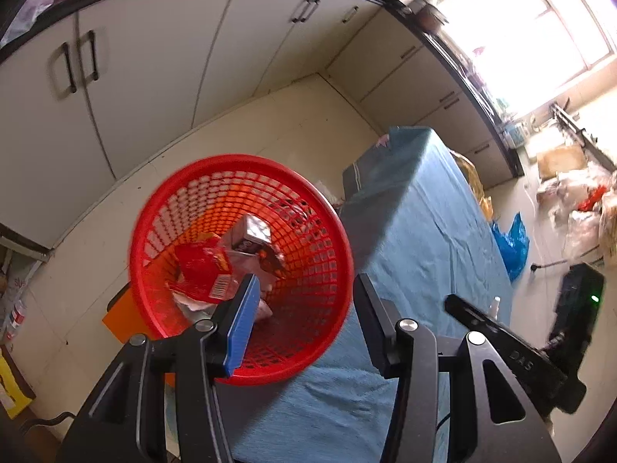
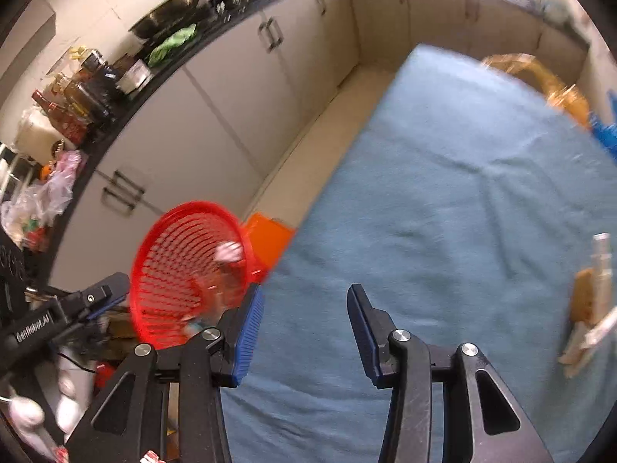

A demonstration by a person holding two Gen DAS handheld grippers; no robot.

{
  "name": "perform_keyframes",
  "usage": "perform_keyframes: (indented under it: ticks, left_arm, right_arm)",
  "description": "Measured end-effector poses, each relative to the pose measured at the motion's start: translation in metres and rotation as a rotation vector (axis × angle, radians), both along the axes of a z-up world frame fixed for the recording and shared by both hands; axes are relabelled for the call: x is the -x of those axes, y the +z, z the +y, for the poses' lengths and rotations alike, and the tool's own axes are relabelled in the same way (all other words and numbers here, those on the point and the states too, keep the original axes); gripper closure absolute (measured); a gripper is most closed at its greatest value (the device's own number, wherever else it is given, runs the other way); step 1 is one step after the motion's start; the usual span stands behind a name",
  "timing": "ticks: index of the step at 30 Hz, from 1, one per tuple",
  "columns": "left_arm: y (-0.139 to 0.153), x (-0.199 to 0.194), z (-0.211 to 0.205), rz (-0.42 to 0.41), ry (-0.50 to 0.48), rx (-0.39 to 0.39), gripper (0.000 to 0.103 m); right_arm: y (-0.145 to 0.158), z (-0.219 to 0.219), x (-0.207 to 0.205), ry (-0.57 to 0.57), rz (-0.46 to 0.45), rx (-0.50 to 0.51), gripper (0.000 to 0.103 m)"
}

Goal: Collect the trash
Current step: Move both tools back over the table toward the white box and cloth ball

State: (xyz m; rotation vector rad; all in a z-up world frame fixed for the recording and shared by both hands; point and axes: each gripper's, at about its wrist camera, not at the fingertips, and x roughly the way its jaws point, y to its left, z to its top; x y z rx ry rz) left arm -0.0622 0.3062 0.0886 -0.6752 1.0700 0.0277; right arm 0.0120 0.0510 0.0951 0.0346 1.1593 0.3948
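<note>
A red mesh basket [image 1: 308,332] stands beside the blue-covered table [image 1: 432,231], its rim at the table's edge. Inside lie a red snack packet [image 1: 204,266], a small brown carton [image 1: 256,235] and crumpled wrappers. My left gripper [image 1: 304,305] is open and empty, over the basket's near rim. The basket also shows in the right wrist view [image 2: 173,270], blurred, with trash inside. My right gripper [image 2: 304,320] is open and empty above the blue cloth [image 2: 443,212]. At the right edge a clear bottle [image 2: 601,266] and a brown wrapper [image 2: 586,301] lie on the cloth.
White cabinets [image 1: 154,77] with a dark worktop run behind the basket. An orange box [image 2: 270,239] sits on the floor under the basket. The other gripper's black body [image 1: 513,355] lies at the right. Plastic bags [image 1: 578,200] lie on the floor beyond the table.
</note>
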Motion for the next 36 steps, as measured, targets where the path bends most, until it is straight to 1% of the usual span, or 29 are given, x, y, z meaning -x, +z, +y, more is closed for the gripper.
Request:
perform_keyframes:
  ticks: [1,2,3,4,5,6,7,8,9,11,12,13,16,18,23,26,28,29,31,34,36]
  left_arm:
    - [0.001,-0.002,-0.005,0.000,-0.011,-0.006,0.054]
    - [0.002,-0.004,-0.013,-0.002,-0.023,-0.014,0.054]
    - [0.005,-0.005,-0.020,-0.005,-0.033,-0.021,0.054]
    - [0.006,-0.006,-0.025,-0.009,-0.040,-0.026,0.054]
    - [0.010,-0.006,-0.033,-0.015,-0.050,-0.032,0.054]
    - [0.012,-0.005,-0.040,-0.018,-0.059,-0.039,0.054]
    - [0.015,-0.006,-0.047,-0.019,-0.068,-0.047,0.054]
    - [0.018,-0.005,-0.057,-0.021,-0.080,-0.061,0.053]
    - [0.021,-0.005,-0.065,-0.020,-0.085,-0.072,0.053]
    - [0.026,-0.003,-0.083,-0.013,-0.098,-0.093,0.053]
    - [0.029,-0.002,-0.095,-0.009,-0.113,-0.100,0.051]
    - [0.031,-0.001,-0.105,-0.007,-0.127,-0.106,0.050]
    - [0.036,-0.002,-0.153,0.000,-0.206,-0.132,0.049]
    - [0.037,-0.004,-0.183,0.001,-0.257,-0.135,0.049]
    - [0.034,-0.013,-0.266,-0.010,-0.404,-0.143,0.049]
    - [0.032,-0.023,-0.326,-0.034,-0.533,-0.172,0.048]
    - [0.031,-0.030,-0.359,-0.051,-0.611,-0.203,0.048]
    - [0.029,-0.036,-0.380,-0.064,-0.665,-0.223,0.048]
    - [0.025,-0.046,-0.408,-0.072,-0.737,-0.246,0.049]
    - [0.012,-0.063,-0.449,-0.068,-0.838,-0.290,0.048]
    - [-0.002,-0.074,-0.472,-0.047,-0.895,-0.314,0.048]
  right_arm:
    - [0.009,-0.008,0.008,-0.013,-0.066,0.037,0.052]
    - [0.017,-0.015,0.017,-0.033,-0.139,0.081,0.045]
    - [0.023,-0.023,0.026,-0.057,-0.212,0.123,0.031]
    - [0.026,-0.030,0.032,-0.070,-0.254,0.140,0.023]
    - [0.027,-0.039,0.039,-0.084,-0.291,0.149,0.013]
    - [0.023,-0.052,0.044,-0.087,-0.278,0.135,0.012]
    - [0.019,-0.060,0.044,-0.082,-0.237,0.120,0.012]
    - [0.007,-0.075,0.043,-0.077,-0.142,0.086,0.017]
    - [-0.001,-0.088,0.043,-0.080,-0.078,0.056,0.027]
    - [-0.013,-0.110,0.047,-0.090,-0.010,0.037,0.036]
    - [-0.019,-0.128,0.051,-0.110,0.014,0.031,0.036]
    - [-0.021,-0.144,0.054,-0.129,0.021,0.023,0.036]
    - [-0.026,-0.191,0.064,-0.190,0.029,0.013,0.036]
    - [-0.032,-0.231,0.071,-0.254,0.045,0.007,0.036]
    - [-0.044,-0.309,0.092,-0.381,0.079,0.011,0.036]
    - [-0.048,-0.344,0.104,-0.436,0.092,0.006,0.036]
    - [-0.049,-0.362,0.112,-0.467,0.096,0.005,0.036]
    - [-0.049,-0.371,0.115,-0.482,0.097,0.002,0.036]
    - [-0.050,-0.388,0.122,-0.516,0.101,-0.005,0.036]
    - [-0.052,-0.402,0.129,-0.548,0.105,-0.014,0.036]
    - [-0.053,-0.413,0.135,-0.567,0.111,-0.022,0.036]
